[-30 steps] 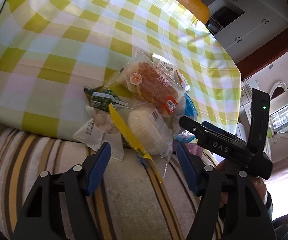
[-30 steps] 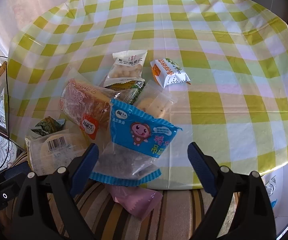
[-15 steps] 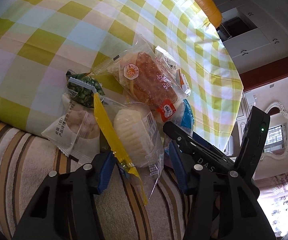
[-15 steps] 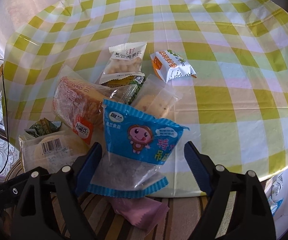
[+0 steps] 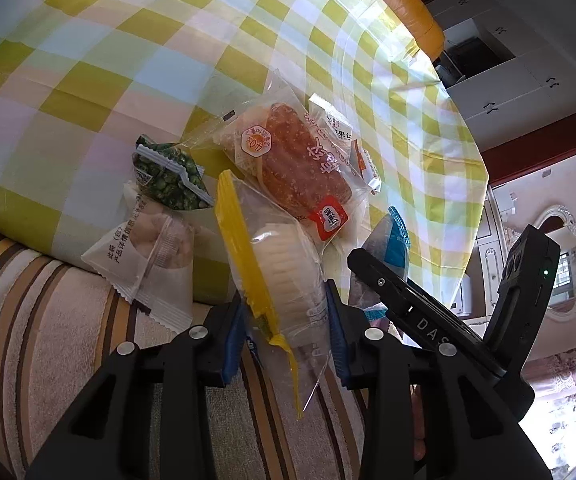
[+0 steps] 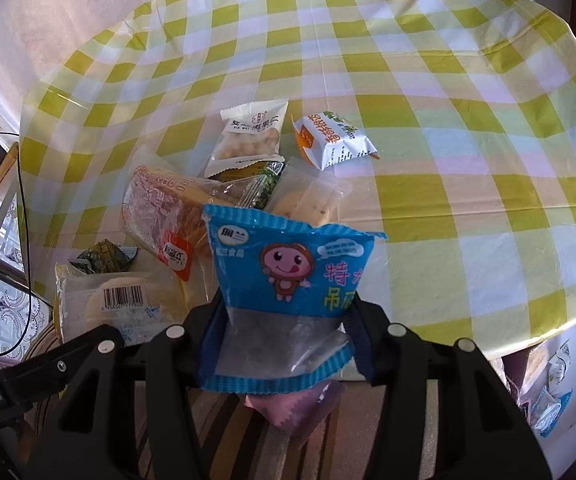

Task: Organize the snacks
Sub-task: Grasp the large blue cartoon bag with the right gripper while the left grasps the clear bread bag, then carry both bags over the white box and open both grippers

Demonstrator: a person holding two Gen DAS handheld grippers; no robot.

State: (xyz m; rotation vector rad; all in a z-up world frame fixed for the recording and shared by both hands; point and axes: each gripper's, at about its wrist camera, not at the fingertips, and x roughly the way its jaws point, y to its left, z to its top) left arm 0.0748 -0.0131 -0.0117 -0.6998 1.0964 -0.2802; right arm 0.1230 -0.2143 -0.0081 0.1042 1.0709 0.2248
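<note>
With both sets of fingers closed on packets, two pickups look under way at once. Left gripper (image 5: 286,320): blue pads pressed against either side of the clear bag with the yellow strip (image 5: 276,264), which holds a pale round cake and stands on edge between them. Right gripper (image 6: 286,328): fingers clamped on the lower, see-through half of the blue cartoon packet (image 6: 288,280), held upright with its printed face to the camera.

Just beyond the left fingers, a white nut packet (image 5: 148,256) and a green pea packet (image 5: 168,178) lie at the edge of the checked tablecloth (image 5: 88,40), touching each other. A long clear-wrapped bread (image 5: 299,168) lies behind the held bag. From the right wrist view, further out: a second white nut packet (image 6: 250,136), an orange-and-white packet (image 6: 333,140) and a clear biscuit packet (image 6: 305,196), all bunched close. A pink packet (image 6: 299,404) lies under the right gripper on the striped cloth (image 5: 48,340).

Progress, as judged: early. Most snacks sit in one untidy heap near the table edge; no sorted group or container is visible, though the fisheye edges may hide one. Remaining: place these two, then clear the rest.
</note>
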